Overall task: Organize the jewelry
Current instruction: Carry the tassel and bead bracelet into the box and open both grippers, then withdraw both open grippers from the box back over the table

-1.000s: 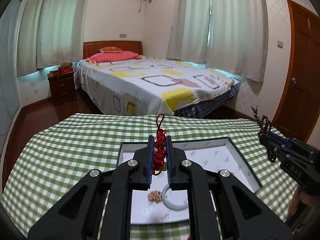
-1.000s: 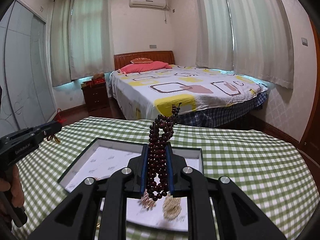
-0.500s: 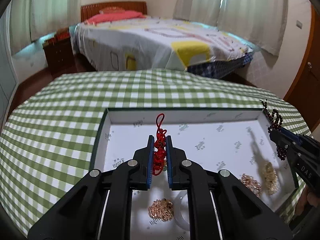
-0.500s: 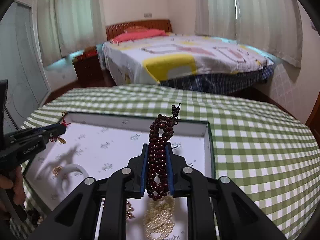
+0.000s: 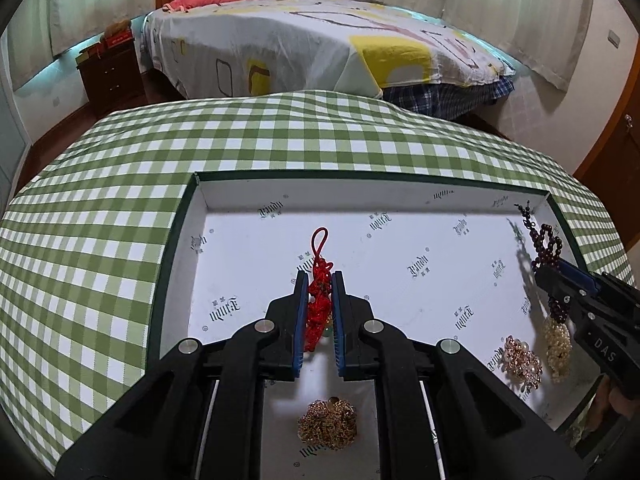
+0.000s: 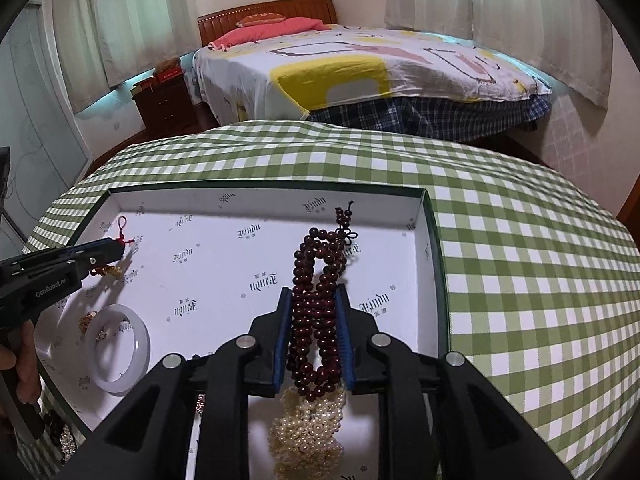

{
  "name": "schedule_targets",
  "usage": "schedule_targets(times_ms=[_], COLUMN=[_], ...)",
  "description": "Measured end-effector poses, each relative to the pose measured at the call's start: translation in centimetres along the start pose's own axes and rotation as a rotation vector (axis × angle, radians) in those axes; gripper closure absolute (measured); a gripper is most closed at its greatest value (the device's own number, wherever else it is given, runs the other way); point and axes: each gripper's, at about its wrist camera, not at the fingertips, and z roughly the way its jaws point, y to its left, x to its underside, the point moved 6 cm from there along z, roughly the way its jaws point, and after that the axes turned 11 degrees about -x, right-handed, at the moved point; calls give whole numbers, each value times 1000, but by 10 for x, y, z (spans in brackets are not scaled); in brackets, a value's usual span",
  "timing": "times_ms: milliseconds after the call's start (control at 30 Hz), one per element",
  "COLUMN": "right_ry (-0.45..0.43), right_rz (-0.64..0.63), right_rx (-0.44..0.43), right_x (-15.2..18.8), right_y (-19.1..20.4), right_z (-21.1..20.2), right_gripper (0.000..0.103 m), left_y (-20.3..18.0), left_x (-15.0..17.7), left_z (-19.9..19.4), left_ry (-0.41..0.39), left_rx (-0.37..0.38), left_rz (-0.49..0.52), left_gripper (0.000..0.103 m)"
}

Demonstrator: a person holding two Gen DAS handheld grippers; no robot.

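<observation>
A shallow box with a white lining and a dark green rim (image 5: 360, 176) (image 6: 434, 240) lies on the green checked cloth. My left gripper (image 5: 318, 280) (image 6: 116, 246) hangs over the box's middle, shut on a red knotted cord charm (image 5: 318, 300) whose loop sticks out ahead. Over the box's right end, my right gripper (image 6: 314, 292) (image 5: 556, 268) has its jaws opening. A dark red bead string (image 6: 316, 320) (image 5: 546, 248) is still pinched between its pads, standing up above them and dangling below. A pearl string (image 6: 308, 432) (image 5: 558, 344) lies under it.
In the box lie a gold chain pile (image 5: 328, 424), a rose-gold cluster (image 5: 520, 360) and a white bangle (image 6: 120, 344). A hand (image 6: 20, 364) grips the left tool's handle. A bed (image 6: 360, 68) and a nightstand (image 5: 112, 76) stand beyond the table's far edge.
Both grippers have come down and tipped forward over the box, each still carrying its piece. The right jaws stand slightly wider apart around the beads.
</observation>
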Motion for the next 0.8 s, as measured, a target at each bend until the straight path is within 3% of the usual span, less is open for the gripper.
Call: schedule_targets(times_ms=[133,200,333,400,467,800], right_ry=[-1,-8,-7,-12,-16,-57], right_rz=[-2,-5,-5,-2,-3,-20], right_rx=[1,3,-3,-4,-6,-6], right_x=[-1,-1,-2,-3,-3,-2], right_y=[-1,-1,0,-1,0,5], right_z=[-1,-3,-3,-4,-5,-14], right_gripper=[62,59,56,53,52,49], left_y=[-3,-4,-3,-2,-2,4], left_x=[-2,-5,-4,-4,-6,-3], left_z=[2,4,6,4,2,-8], left_ry=[5,9,17,13,0,-34], left_rx=[-3,-4,-4,-5,-9,-10], left_rz=[5,-1,-2,-1,-4,-8], left_gripper=[90,85,80,66,59,48])
